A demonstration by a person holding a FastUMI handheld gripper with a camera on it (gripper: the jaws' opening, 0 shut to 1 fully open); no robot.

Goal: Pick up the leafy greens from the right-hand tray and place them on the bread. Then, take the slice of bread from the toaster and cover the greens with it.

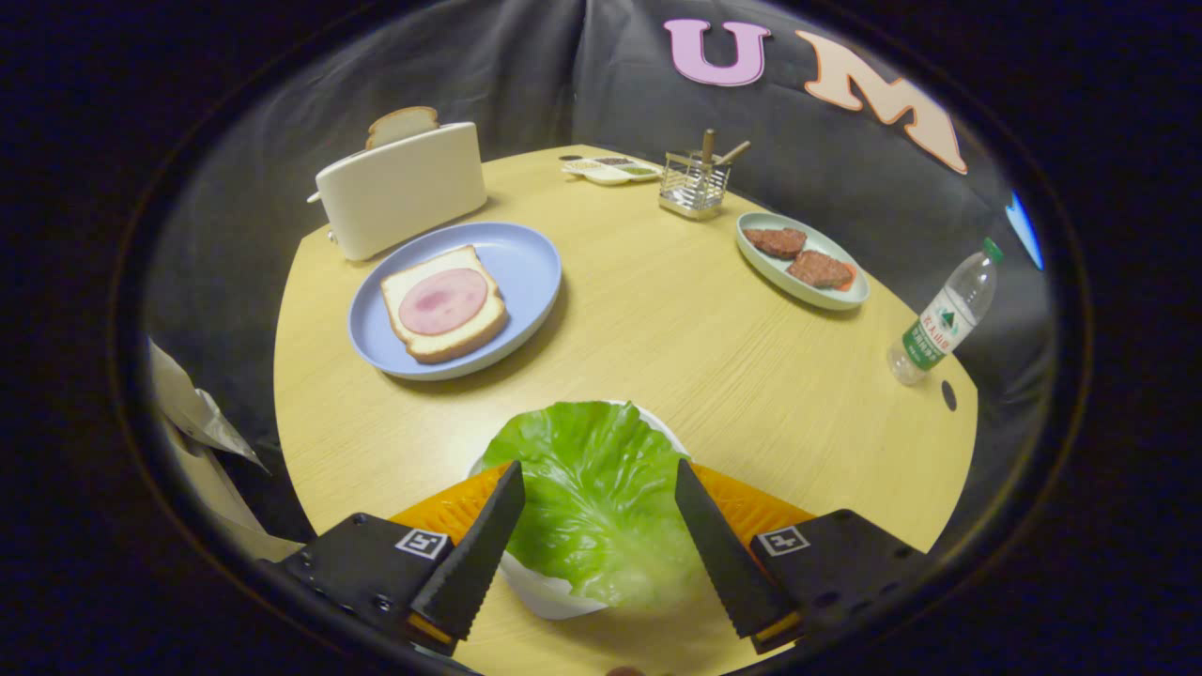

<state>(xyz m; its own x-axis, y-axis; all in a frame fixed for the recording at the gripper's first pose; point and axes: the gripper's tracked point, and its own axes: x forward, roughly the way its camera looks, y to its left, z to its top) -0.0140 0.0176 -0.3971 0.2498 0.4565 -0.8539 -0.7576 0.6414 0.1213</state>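
Lettuce leaf (593, 488) lies on a white tray (545, 590) between the open tool (599, 483) fingers; round pale-wood tabletop (676, 329); black cloth wall behind.

Gripper (601, 479) fingers spread wide, one on each side of the lettuce leaf (596, 498), not pressing it. Leaf lies on a white tray (545, 590), covering most of it. Beyond the fingers, on the round wooden table (657, 329): blue plate (526, 258) with bread (441, 305) topped by a ham slice (443, 300). White toaster (402, 188) just behind the plate, bread slice (402, 124) sticking up from its slot. Further right: green oval dish (801, 261) with two meat patties (798, 255), wire rack (695, 183) with wooden utensils, small divided tray (612, 170) at the far edge. Water bottle (944, 314) near the table's right edge.
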